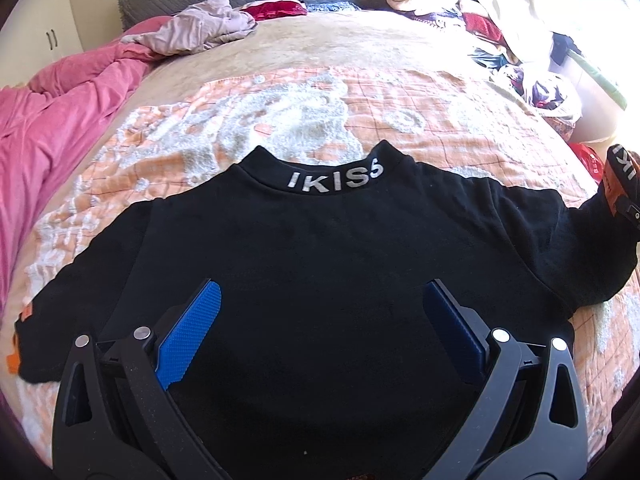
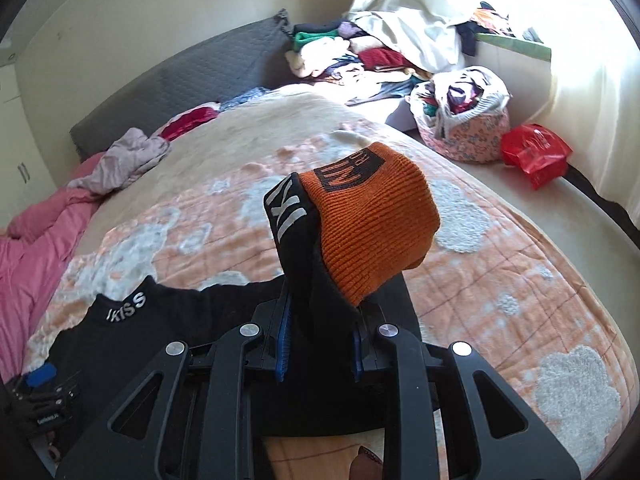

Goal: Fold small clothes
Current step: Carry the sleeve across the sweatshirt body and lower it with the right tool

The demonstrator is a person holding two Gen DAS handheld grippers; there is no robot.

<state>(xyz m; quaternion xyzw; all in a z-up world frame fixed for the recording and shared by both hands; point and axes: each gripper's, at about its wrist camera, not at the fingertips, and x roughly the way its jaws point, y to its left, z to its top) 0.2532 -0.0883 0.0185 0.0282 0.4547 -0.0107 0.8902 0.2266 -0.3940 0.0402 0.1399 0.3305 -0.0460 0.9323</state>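
A small black top (image 1: 320, 248) with "IKISS" on its collar lies flat on the orange-and-white blanket (image 1: 400, 96), collar away from me. My left gripper (image 1: 320, 300) hovers low over the top's lower middle, blue pads wide open and empty. My right gripper (image 2: 320, 344) is shut on the top's right sleeve (image 2: 308, 264) and holds it lifted off the bed, its orange ribbed cuff (image 2: 372, 228) standing up above the fingers. The lifted sleeve shows at the right edge of the left wrist view (image 1: 600, 232). The top's body (image 2: 152, 332) lies to the right gripper's left.
A pink quilt (image 1: 60, 120) and a crumpled mauve garment (image 1: 200, 24) lie at the far left. Piles of clothes (image 2: 360, 56), a floral basket (image 2: 464, 128) and a red bag (image 2: 536, 152) sit beyond the bed's right side. A grey headboard (image 2: 180, 76) stands behind.
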